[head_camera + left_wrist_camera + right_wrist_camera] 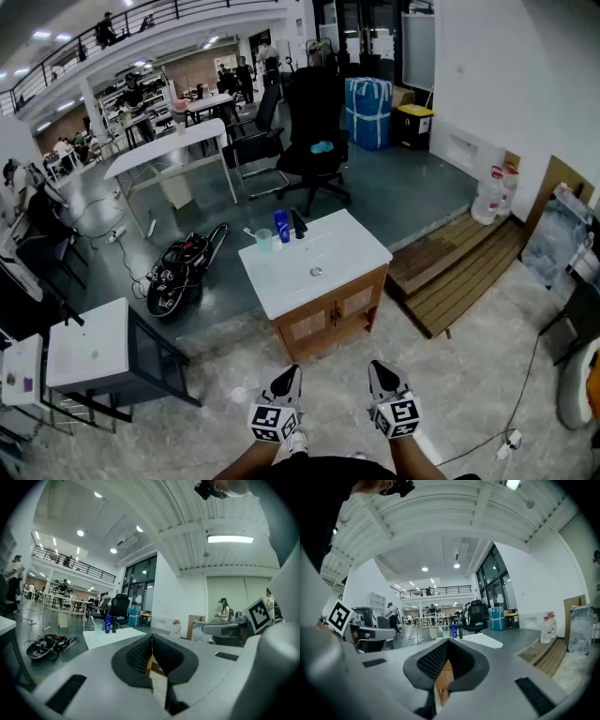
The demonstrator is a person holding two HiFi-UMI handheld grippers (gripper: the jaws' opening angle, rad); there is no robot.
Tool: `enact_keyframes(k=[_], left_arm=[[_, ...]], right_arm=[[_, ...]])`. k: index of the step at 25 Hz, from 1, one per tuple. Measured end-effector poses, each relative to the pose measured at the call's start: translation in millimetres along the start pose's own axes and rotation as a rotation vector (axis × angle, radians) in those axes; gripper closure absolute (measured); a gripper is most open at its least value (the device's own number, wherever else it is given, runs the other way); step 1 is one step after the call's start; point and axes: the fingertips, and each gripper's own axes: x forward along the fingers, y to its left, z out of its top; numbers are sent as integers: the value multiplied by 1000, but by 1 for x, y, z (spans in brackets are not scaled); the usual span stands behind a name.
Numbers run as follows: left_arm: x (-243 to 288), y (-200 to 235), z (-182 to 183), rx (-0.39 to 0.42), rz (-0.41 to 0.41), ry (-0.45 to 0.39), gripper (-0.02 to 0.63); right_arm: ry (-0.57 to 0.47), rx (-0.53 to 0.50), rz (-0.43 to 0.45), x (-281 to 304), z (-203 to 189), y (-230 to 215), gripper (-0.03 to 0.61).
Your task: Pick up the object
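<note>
Open workshop floor; white-topped table (328,267) stands ahead of you, well apart from both grippers. Left gripper (289,373) and right gripper (379,369): jaws pressed together, nothing between them. The likely object sits at the table's far left corner: a clear cup (264,240) holding a thin stick, with a blue bottle (281,226) just beside it, contents unreadable. Risk: if you arrive with the jaws unopened, you knock the light cup off the corner or clip the bottle.

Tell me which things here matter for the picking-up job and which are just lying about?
Probably for the job:
left gripper and right gripper, both shut and empty; cup, blue bottle and dark bottle on the washstand.

Just lying about:
office chair, tangled gear on the floor, wooden planks, blue box.
</note>
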Motion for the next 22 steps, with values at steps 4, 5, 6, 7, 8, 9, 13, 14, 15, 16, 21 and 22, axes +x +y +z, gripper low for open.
enact_keyframes(k=[4,5,6,7,8,9,13,14,15,16,21,22], left_arm=[[-1,10,2,-44,-4,0,592],[0,12,4,-57,-6,-5,592],[0,13,6,-61,-9,-9,592],[1,14,8,-58,-13,-11,592],[2,15,9,-53,-15,-11,592],[2,16,9,-50,-17,-9,592],[4,25,4,-43,-20,4,592],[5,27,3,-42,-21,8,592],[6,29,2,-41,-23,12,592],[7,31,1,-41,-24,15,592],[8,47,-1,-56,-33,17,592],[8,52,-1,-59,-36,16,592]], right_arm=[[-15,0,0,6,5,6,561],[-18,6,1,7,5,7,561],[-20,11,1,8,5,7,561],[-21,15,1,10,6,8,561],[-19,16,1,11,5,8,561],[-15,12,0,12,4,9,561],[-4,-8,-13,17,0,13,561],[-4,-2,-16,19,0,12,561],[-2,6,-17,20,1,11,561],[4,13,-14,23,1,11,561],[41,-6,10,41,-3,25,561],[44,-13,12,46,-4,29,561]])
